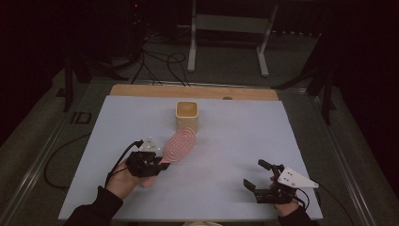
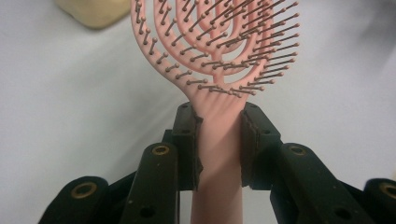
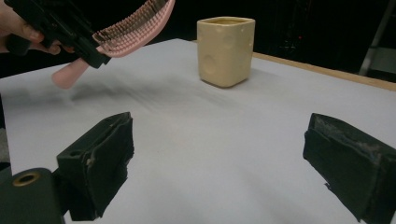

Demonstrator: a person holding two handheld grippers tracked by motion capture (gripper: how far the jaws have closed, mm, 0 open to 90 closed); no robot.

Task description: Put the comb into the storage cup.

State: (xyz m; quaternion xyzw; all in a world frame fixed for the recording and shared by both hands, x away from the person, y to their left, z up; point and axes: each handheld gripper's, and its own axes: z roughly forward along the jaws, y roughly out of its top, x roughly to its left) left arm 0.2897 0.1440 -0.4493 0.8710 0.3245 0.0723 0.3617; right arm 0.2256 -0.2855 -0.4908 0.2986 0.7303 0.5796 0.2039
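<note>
Standing open-topped, the cream cup [image 1: 187, 116] sits beside the raised hairbrush [image 1: 179, 144]

High view looks down; gripper views sit close, sharing the hairbrush [image 2: 219, 56].

cream cup [image 1: 187, 116], white table cover [image 1: 244, 141]

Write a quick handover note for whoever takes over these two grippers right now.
Left gripper: shut on the handle of the pink hairbrush, held in the air above the table, bristles up, head pointing toward the cream cup.
Right gripper: open, nothing between its pads, low over the table's near right part.
The cup stands upright at the far middle of the table.
Done: brush picked up.
Left: probably setting the brush into the cup; it is not yet over the opening.
</note>
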